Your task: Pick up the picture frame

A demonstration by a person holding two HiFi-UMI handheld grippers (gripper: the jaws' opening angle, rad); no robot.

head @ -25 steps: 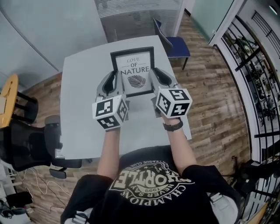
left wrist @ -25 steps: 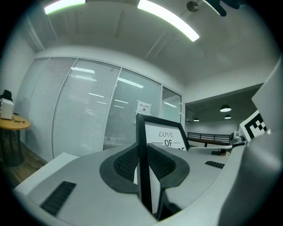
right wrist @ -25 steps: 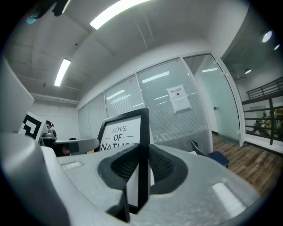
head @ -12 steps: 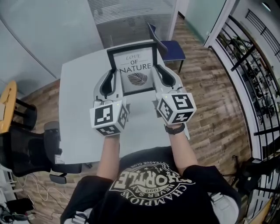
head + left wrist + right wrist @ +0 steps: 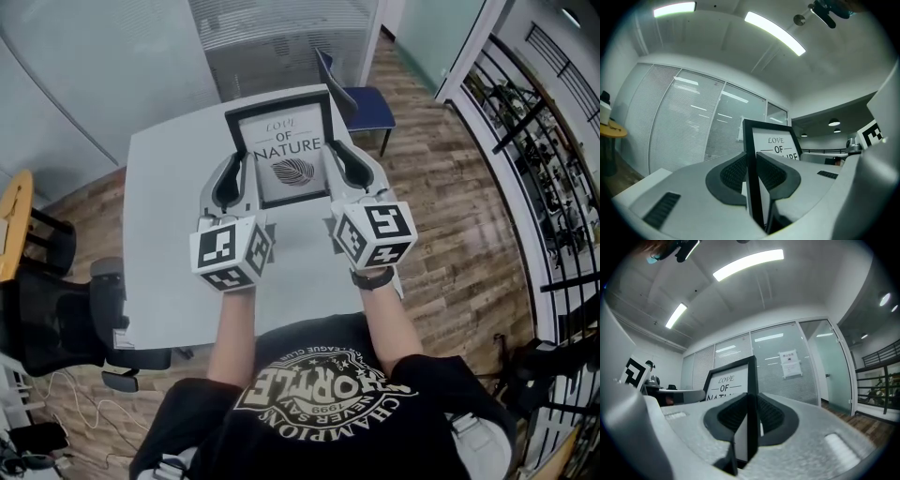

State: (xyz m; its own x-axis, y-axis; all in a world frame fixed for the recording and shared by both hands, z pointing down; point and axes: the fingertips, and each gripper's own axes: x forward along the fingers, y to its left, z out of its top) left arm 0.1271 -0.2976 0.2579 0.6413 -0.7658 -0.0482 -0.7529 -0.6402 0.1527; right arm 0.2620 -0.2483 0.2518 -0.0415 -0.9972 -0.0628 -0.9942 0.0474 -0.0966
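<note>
Seen from above, a person stands at a pale grey table (image 5: 169, 244) and holds a black picture frame (image 5: 289, 150) off its surface, over the far half of the table. The print behind the glass reads "Love of Nature" above a leaf.

The left gripper (image 5: 242, 171) pinches the frame's left edge. The right gripper (image 5: 336, 161) pinches its right edge. Each gripper's own view shows its two dark pads pressed against the thin black border, one on the front and one on the back. Both point level, away from the person.

The likely risk is a slip. Each grip catches only a narrow strip of smooth border, so the frame could pivot or slide downward between the pads. If the two hands drift apart, one edge could pull free. If they push together or twist against each other, the frame or its glass could be strained. A drop would land on the table, or past its far edge near the blue chair (image 5: 366, 103).

A second ago the frame sat lower, nearer the tabletop. It is now higher and reaches up to the table's far edge. Over the last half second it has barely shifted.
</note>
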